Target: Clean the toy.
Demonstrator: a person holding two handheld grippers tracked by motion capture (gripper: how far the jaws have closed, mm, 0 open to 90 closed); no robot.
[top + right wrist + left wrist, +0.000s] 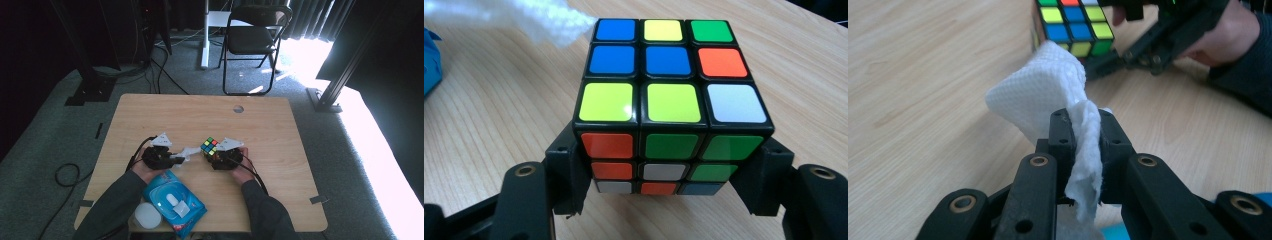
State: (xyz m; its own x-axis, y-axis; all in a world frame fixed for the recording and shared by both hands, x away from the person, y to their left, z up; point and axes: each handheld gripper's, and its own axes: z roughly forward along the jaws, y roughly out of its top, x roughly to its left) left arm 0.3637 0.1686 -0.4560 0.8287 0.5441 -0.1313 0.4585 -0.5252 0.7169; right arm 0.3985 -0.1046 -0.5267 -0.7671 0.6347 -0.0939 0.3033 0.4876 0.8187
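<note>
No readable text, brand, number or sign appears in any view. The blue wipes packet (174, 202) on the bench (270, 130) carries printing too small and blurred to make out. The puzzle cube (664, 100) bears plain colour stickers with no letters or logo.

Multicoloured cube (671, 95), white wipe (1048, 95), blue packet (175, 202)

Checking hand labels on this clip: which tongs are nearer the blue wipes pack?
Left. The left tongs sit just above the blue wipes pack, pinching a white wipe; the right tongs, clamped on the cube, are farther off.
</note>
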